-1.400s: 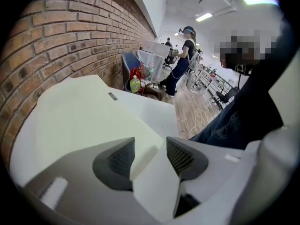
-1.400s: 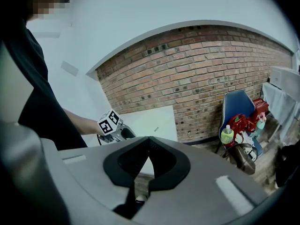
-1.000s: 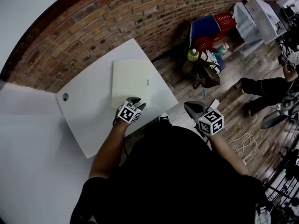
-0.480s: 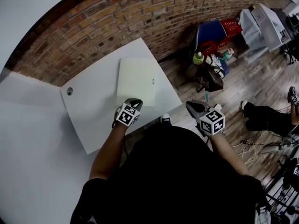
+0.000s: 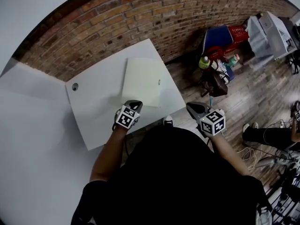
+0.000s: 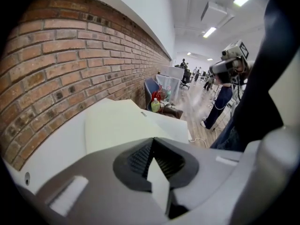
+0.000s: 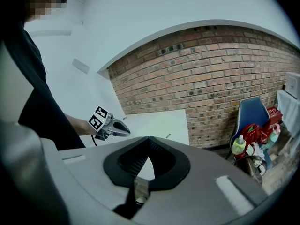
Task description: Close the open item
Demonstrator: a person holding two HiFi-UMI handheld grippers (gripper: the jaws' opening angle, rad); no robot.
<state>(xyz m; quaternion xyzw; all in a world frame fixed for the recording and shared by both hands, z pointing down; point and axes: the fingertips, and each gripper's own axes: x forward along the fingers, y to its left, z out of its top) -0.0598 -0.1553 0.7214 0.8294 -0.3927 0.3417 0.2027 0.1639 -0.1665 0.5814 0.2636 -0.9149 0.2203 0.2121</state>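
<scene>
The pale case (image 5: pixel 143 81) lies flat at the desk's (image 5: pixel 93 111) right edge. The left gripper (image 5: pixel 134 102) and right gripper (image 5: pixel 190 106) have their jaws together and empty. If the lid is not fully down, it should be pressed evenly.

**No legible writing in view**

Nothing here reads as a word, a number or a brand. The cubes on the left gripper (image 5: pixel 134 102) and the right gripper (image 5: pixel 193 108) carry only black-and-white square patterns, not letters. To the right of the worktop (image 5: pixel 98 107), the green bottle (image 5: pixel 204 63) and the red crate (image 5: pixel 238 32) are too small for any label to be read.
</scene>
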